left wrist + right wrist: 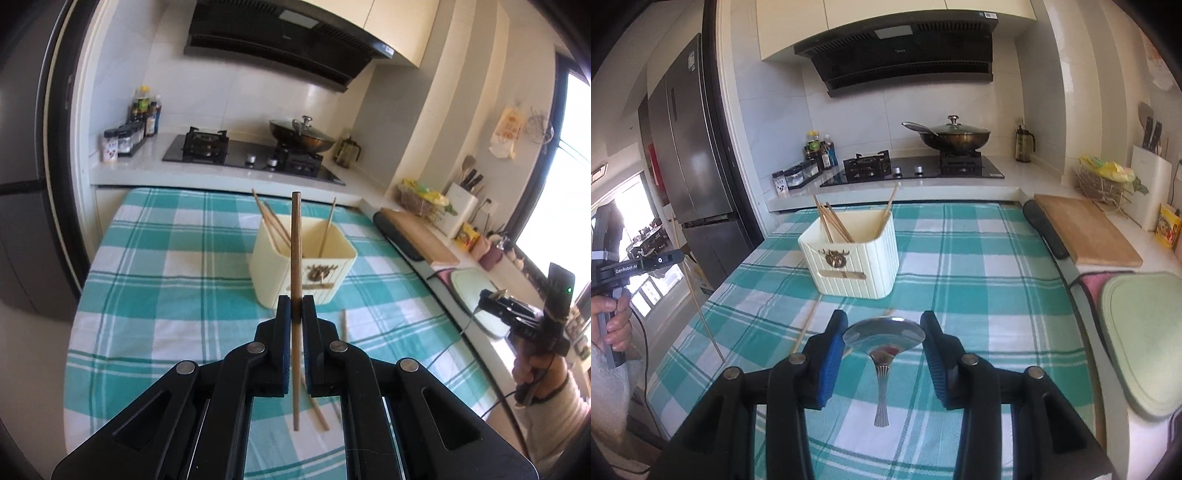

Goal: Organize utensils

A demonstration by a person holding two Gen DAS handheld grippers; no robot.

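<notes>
My left gripper (296,306) is shut on a brown wooden chopstick (295,258) and holds it upright above the checked tablecloth (155,280), just in front of the cream utensil holder (291,273). The holder (860,254) has several chopsticks (834,225) standing in it. My right gripper (884,325) is open, its fingers on either side of a metal spoon (884,338) lying on the cloth. Loose chopsticks lie on the cloth near the left gripper (319,411) and left of the spoon (807,325). The left gripper with its held chopstick also shows in the right wrist view (674,254).
A stove (912,170) with a lidded wok (955,136) sits on the counter behind the table. A wooden cutting board (1086,229), a green board (1145,332) and a knife block (1150,184) are on the right counter. A refrigerator (698,147) stands at left.
</notes>
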